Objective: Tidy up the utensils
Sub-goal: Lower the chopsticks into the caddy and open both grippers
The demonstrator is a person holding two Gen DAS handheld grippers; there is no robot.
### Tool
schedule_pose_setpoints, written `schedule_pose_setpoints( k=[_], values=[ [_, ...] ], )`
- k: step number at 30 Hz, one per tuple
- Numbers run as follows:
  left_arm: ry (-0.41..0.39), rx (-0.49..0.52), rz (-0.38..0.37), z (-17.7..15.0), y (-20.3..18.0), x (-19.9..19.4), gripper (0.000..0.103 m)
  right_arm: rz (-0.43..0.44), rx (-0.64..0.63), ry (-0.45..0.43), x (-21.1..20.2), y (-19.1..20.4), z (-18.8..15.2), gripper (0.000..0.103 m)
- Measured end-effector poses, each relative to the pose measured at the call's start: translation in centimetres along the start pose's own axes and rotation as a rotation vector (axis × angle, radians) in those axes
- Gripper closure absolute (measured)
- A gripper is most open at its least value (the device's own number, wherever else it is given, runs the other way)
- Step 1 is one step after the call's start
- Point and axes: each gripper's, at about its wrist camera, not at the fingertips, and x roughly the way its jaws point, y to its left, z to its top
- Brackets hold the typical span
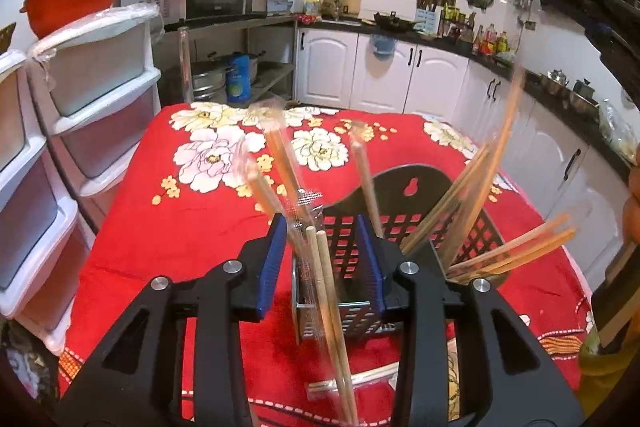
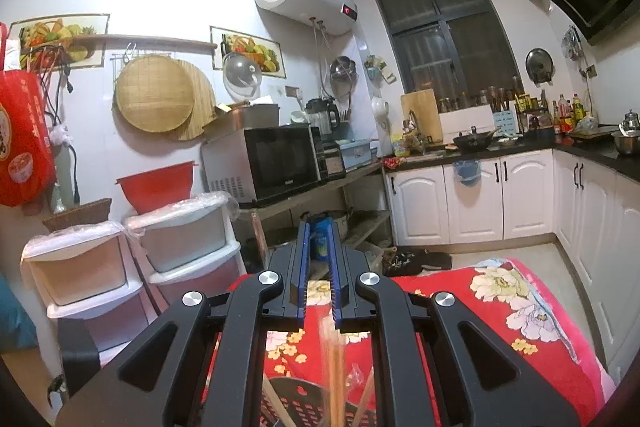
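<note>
The left claw (image 1: 324,259) tilts down over the black utensil holder (image 1: 416,223) at the centre of the frame, its blue pads (image 1: 272,267) parted around a wrapped chopstick pair (image 1: 326,291) without pressing it. The right claw (image 2: 319,279) points level, nearly closed on another wrapped chopstick pair (image 2: 335,367) hanging below its pads. Only the left view shows the holder's compartments bristling with chopsticks on the red floral counter (image 1: 192,227) — the right view shows mostly the microwave (image 2: 276,163) and the white drawer units (image 2: 188,243).
</note>
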Motion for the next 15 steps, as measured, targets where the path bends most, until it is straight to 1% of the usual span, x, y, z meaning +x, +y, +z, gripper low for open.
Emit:
schedule_pose_setpoints(
  k=[9, 15],
  values=[
    [0.023, -0.019, -0.003, -0.9, 0.3, 1.1, 0.075, -0.006, 0.011, 0.106, 1.0, -0.8, -2.7, 0.094],
    [0.034, -0.034, 0.001, -1.4, 0.6, 1.7, 0.075, -0.012, 0.012, 0.177, 0.7, -1.3, -4.7, 0.092]
  ],
)
